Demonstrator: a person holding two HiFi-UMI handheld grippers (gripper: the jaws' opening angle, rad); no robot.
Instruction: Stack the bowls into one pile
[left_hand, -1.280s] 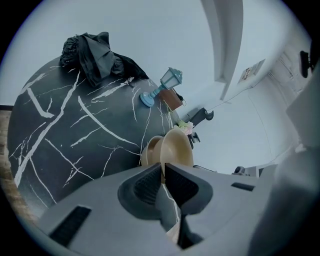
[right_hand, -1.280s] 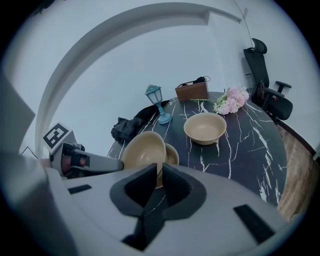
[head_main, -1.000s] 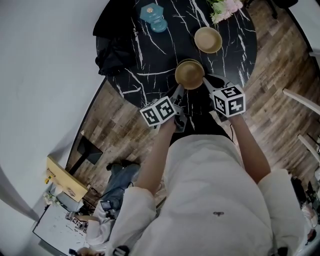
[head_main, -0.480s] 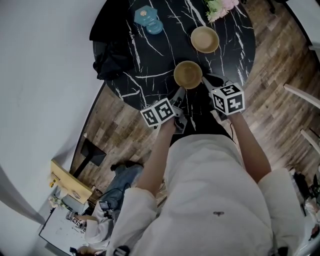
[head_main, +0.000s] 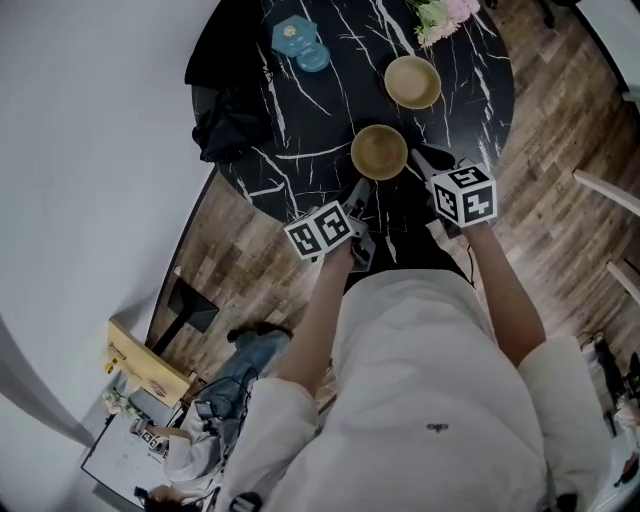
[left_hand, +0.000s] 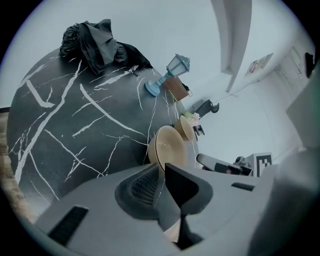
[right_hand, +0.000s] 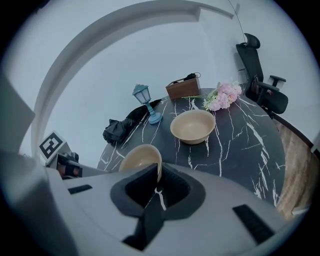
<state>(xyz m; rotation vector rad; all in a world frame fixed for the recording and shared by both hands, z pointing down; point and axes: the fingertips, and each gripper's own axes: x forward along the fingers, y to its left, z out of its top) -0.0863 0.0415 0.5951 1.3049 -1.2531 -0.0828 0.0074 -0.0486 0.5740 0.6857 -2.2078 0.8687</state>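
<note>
Two tan bowls stand on the round black marble table (head_main: 300, 140). The near bowl (head_main: 379, 152) lies close to the table's front edge, and the far bowl (head_main: 412, 81) sits apart behind it. My left gripper (head_main: 361, 186) pinches the near bowl's left rim (left_hand: 167, 150). My right gripper (head_main: 415, 159) is shut on its right rim (right_hand: 141, 157), which runs into the slot between the pads. In the right gripper view the far bowl (right_hand: 193, 126) stands empty and upright.
A blue lantern (head_main: 300, 42), a black crumpled cloth (head_main: 232, 115) and pink flowers (head_main: 440, 15) lie along the table's far and left sides. A brown box (right_hand: 183, 89) stands at the back. An office chair (right_hand: 260, 85) is beyond the table.
The head view has shifted slightly. Both bowls and both grippers hold about the same places, and the grippers stay at the near bowl's rim.
</note>
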